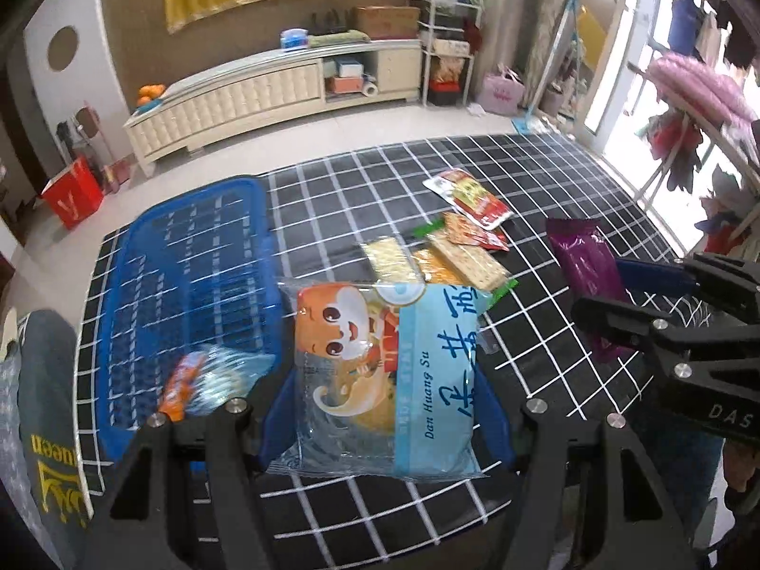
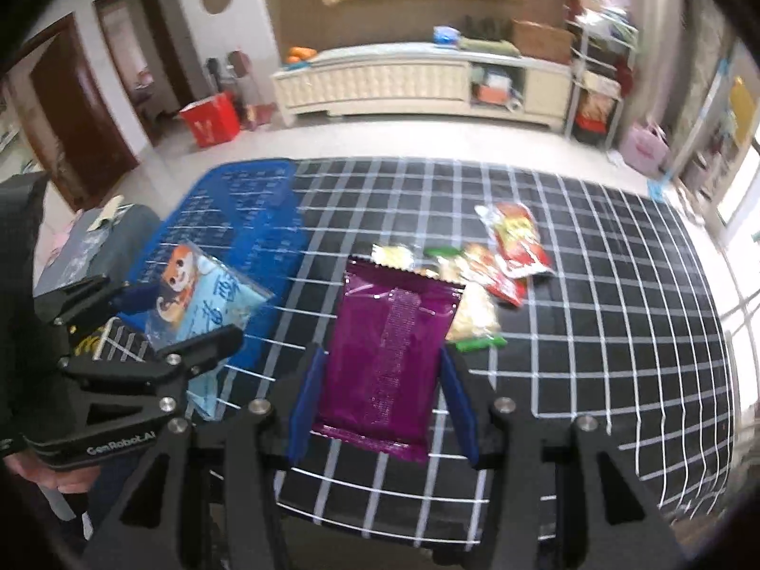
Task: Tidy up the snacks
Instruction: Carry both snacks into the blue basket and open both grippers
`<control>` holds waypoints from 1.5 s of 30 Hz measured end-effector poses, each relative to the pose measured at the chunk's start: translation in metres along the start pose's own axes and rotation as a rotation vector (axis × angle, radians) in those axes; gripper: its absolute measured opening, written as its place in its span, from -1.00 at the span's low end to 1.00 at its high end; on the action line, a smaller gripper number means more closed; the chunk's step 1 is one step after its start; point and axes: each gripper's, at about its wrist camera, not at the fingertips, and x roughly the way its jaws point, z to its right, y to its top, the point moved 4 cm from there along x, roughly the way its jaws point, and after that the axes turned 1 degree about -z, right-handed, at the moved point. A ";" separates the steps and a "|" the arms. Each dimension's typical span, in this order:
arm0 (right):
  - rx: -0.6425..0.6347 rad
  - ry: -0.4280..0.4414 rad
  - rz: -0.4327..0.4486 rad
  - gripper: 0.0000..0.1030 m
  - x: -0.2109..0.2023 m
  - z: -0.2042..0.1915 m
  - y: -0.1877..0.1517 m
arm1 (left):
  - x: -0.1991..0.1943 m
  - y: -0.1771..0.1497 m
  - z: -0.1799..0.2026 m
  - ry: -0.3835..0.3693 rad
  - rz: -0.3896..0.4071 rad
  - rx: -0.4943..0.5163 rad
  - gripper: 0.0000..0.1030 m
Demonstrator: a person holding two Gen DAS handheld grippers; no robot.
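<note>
Ahead and left of the left gripper, the blue basket lies open on top, with one packet in its near corner. Ahead of the right gripper, a snack pile crowds the cloth; the squares to its right lie bare.

"dan huang su" on blue packet.

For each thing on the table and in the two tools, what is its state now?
Left tool: shut on the light blue snack pack, held up off the table.
Right tool: shut on the purple snack pack, lifted.
Blue basket: on the table, holding one wrapped orange snack.
Cracker packs: lying loose on the checked cloth.
Red sachets: lying loose on the cloth.
</note>
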 end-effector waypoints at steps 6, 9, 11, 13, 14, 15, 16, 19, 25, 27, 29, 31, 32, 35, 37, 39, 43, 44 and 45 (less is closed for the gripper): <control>-0.093 0.021 0.038 0.04 -0.005 -0.048 0.019 | -0.024 -0.007 -0.044 0.052 0.005 -0.046 0.24; -0.116 0.059 0.029 0.04 0.001 -0.067 0.028 | -0.034 -0.009 -0.065 0.078 0.009 -0.061 0.24; -0.126 0.079 0.020 0.04 0.006 -0.077 0.033 | -0.040 -0.009 -0.079 0.093 0.013 -0.077 0.24; -0.135 0.095 0.015 0.04 0.011 -0.086 0.038 | -0.043 -0.008 -0.091 0.102 0.018 -0.089 0.24; -0.144 0.092 0.020 0.04 0.014 -0.088 0.038 | -0.045 -0.008 -0.097 0.104 0.018 -0.097 0.24; -0.159 0.082 0.027 0.04 0.014 -0.095 0.040 | -0.045 -0.008 -0.104 0.107 0.017 -0.107 0.24; -0.173 0.076 0.031 0.04 0.017 -0.100 0.043 | -0.045 -0.009 -0.111 0.111 0.014 -0.113 0.24; -0.179 0.106 0.010 0.04 0.030 -0.111 0.051 | -0.040 -0.010 -0.127 0.120 -0.003 -0.131 0.24; -0.216 0.079 -0.024 0.04 0.061 -0.125 0.067 | -0.027 -0.004 -0.154 0.102 -0.011 -0.172 0.25; -0.251 0.047 -0.016 0.04 0.072 -0.128 0.072 | -0.018 0.003 -0.163 0.093 -0.010 -0.180 0.25; -0.246 0.054 -0.039 0.04 0.087 -0.129 0.077 | -0.006 0.010 -0.170 0.089 -0.026 -0.183 0.25; -0.238 0.060 -0.059 0.04 0.099 -0.127 0.081 | 0.008 0.017 -0.177 0.088 -0.039 -0.196 0.25; -0.236 0.055 -0.066 0.04 0.106 -0.126 0.085 | 0.017 0.021 -0.181 0.083 -0.049 -0.204 0.26; -0.232 0.059 -0.083 0.04 0.119 -0.124 0.089 | 0.038 0.029 -0.186 0.056 -0.064 -0.207 0.26; -0.236 0.057 -0.096 0.04 0.128 -0.125 0.089 | 0.050 0.031 -0.187 0.052 -0.074 -0.198 0.26; -0.237 0.057 -0.104 0.04 0.133 -0.126 0.089 | 0.063 0.031 -0.187 0.056 -0.090 -0.190 0.26; -0.236 0.061 -0.111 0.04 0.135 -0.128 0.086 | 0.078 0.030 -0.194 0.055 -0.125 -0.228 0.30; -0.238 0.061 -0.111 0.04 0.134 -0.128 0.085 | 0.078 0.031 -0.195 0.035 -0.119 -0.235 0.30; -0.236 0.061 -0.112 0.04 0.133 -0.128 0.084 | 0.077 0.032 -0.196 0.017 -0.114 -0.236 0.30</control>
